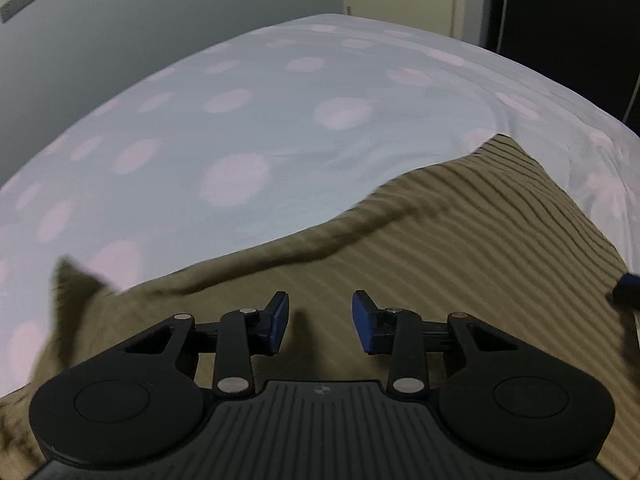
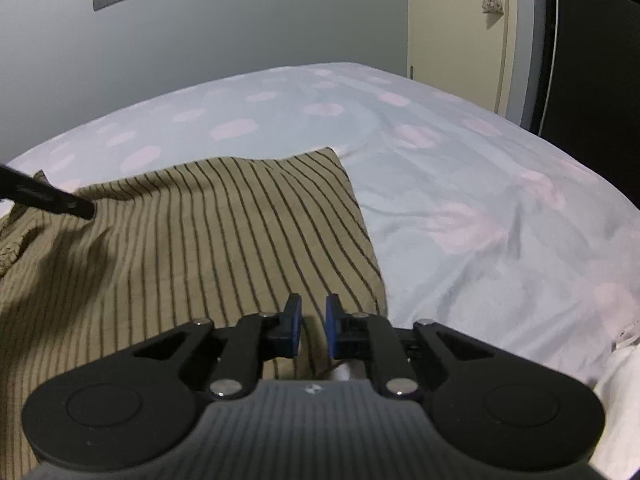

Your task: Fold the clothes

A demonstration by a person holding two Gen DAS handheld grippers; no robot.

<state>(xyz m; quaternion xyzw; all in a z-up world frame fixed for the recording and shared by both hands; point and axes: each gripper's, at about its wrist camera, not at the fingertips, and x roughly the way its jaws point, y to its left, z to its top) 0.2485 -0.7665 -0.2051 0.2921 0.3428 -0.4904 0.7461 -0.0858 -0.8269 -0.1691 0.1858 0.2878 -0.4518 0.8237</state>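
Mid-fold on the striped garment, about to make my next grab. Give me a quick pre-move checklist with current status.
1. Striped garment lies flat on the dotted bedsheet: ok.
2. Left gripper empty, fingers apart: ok.
3. Right gripper at the garment's near edge, fingers narrowly apart: ok.
4. Right gripper actually pinching cloth: cannot tell.
5. Garment's far right corner lying free, nothing on it: ok.
6. Left side of garment smooth: not ok, bunched there.
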